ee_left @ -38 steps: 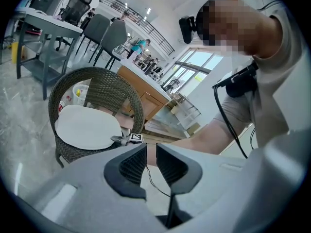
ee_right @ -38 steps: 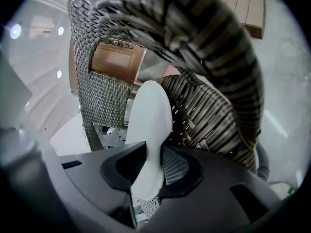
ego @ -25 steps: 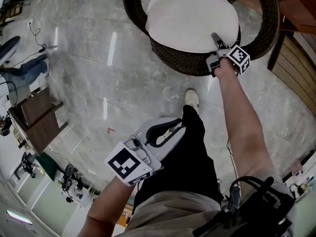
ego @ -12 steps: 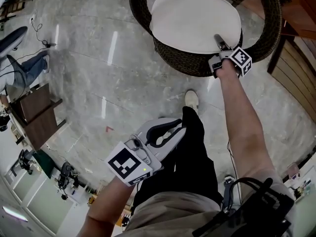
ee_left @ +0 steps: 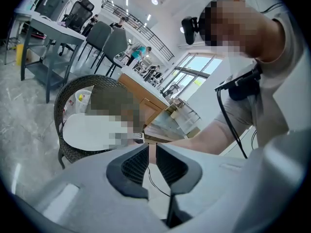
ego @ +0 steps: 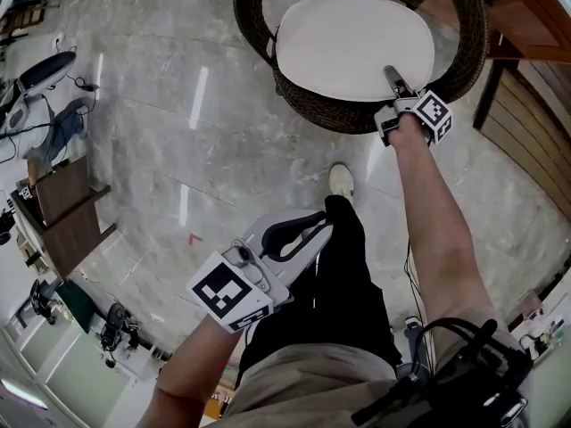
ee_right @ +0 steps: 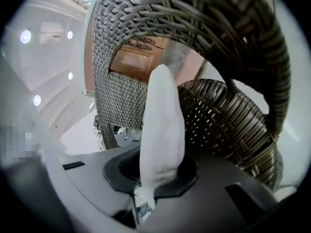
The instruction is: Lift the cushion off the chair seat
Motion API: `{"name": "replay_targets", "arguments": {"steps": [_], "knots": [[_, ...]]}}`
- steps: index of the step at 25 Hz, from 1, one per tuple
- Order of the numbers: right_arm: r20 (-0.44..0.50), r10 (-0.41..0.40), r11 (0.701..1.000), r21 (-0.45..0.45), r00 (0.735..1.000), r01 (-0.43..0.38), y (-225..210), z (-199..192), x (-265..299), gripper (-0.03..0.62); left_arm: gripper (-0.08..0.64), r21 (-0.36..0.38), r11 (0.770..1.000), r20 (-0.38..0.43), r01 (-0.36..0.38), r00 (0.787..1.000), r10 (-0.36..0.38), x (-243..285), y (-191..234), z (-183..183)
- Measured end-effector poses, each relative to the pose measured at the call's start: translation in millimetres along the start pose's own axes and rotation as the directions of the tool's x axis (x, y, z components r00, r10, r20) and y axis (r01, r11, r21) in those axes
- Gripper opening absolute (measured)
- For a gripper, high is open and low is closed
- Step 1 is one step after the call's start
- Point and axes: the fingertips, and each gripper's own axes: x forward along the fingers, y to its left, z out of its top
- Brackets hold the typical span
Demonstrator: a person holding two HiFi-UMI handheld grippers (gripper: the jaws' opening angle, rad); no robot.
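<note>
Slip is the first risk. The right gripper (ee_right: 160,174) has only the near edge of the cushion (ee_right: 163,115) between its jaws. These have just been closing and now pinch the fabric, squeezing it into a narrow ridge that stands up past the pads. The hold is at one point on the rim of a broad pad, so the rest of its weight would hang from that pinch as it rises. Judged likely to peel out if the pull is fast or the cover is loose on its filling.

Snag is the second. The cushion sits down inside the wicker chair (ego: 254,25), whose woven back and arms curve round it on all sides but the front. A one-sided lift would tilt it and could drag the far edge against the weave, or tug the chair along the glossy stone floor (ego: 161,150).

Third: no second hold. The left gripper (ee_left: 151,148) hangs well apart from the chair, by the person's leg, jaws drawn almost together with a thin slit and nothing in it. Judged unable to steady a sagging cushion from there.

Cushion, appearance: off-white, oval, plain smooth cover, no piping or ties visible. Soft and plump, since the edge pinches flat. In the head view it covers nearly the whole seat and lies flat. Whether the gripped near-right edge is clear of the seat cannot be told.
</note>
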Motion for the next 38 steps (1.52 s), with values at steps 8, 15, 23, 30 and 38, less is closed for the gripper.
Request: {"name": "replay_targets", "arguments": {"steps": [8,15,23,30,38], "knots": [[0.025,0.032,0.998,-0.057,0.999,-0.03,31.5,-7.8,-50.8,0.049,0.012,0.042,0.999,0.026,-0.007,1.0,0.006,-34.0,-28.2,-17.7],[0.048,0.057,0.995,-0.081,0.997,-0.053,61.0,-33.9,-106.3,0.046,0.006,0.073,0.997,0.036,0.028,0.999,-0.031,-76.3,-66.4,-41.3],[0.07,0.101,0.991,-0.096,0.992,-0.094,109.6,-74.6,-172.0,0.046,0.006,0.119,0.991,0.048,0.056,0.997,-0.062,-138.3,-113.2,-59.8],[0.068,0.163,0.984,-0.081,0.984,-0.158,157.2,-112.6,-237.6,0.046,0.006,0.16,0.987,0.036,0.03,0.999,-0.036,-194.0,-142.4,-71.9],[0.085,0.212,0.975,-0.087,0.973,-0.205,212.1,-145.4,-316.9,0.046,0.006,0.215,0.976,0.074,0.018,0.997,-0.034,-239.8,-171.8,-72.9]]}}
